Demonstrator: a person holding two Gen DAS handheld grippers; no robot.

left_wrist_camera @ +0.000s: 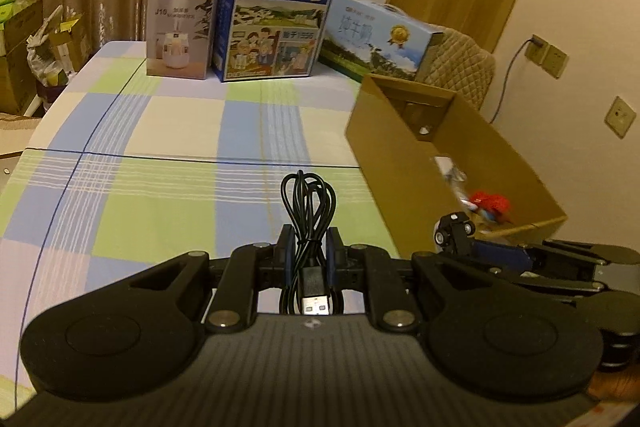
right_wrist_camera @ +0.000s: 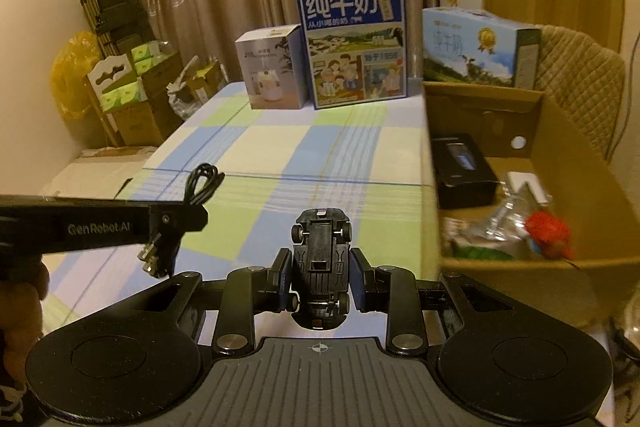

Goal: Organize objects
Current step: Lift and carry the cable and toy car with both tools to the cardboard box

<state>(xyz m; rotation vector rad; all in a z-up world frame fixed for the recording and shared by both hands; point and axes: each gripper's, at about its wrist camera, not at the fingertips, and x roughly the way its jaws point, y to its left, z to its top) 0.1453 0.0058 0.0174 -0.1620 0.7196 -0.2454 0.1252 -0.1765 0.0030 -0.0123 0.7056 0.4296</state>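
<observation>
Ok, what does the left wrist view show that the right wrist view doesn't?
Only the left wrist view shows the wall sockets and the cable's USB plug head-on.

Only the right wrist view shows the toy car's underside, the black box inside the cardboard box, and the folded trolley.

Both show the checked tablecloth, the milk cartons and the red item in the cardboard box.

On the checked table (right_wrist_camera: 280, 147) there are two grippers, one cable (left_wrist_camera: 308, 215), one toy car (right_wrist_camera: 320, 267), two milk cartons, one white box (left_wrist_camera: 180, 31), and one open cardboard box (right_wrist_camera: 560, 267) holding one black case (right_wrist_camera: 460, 167) and one red item (right_wrist_camera: 548, 231).
</observation>
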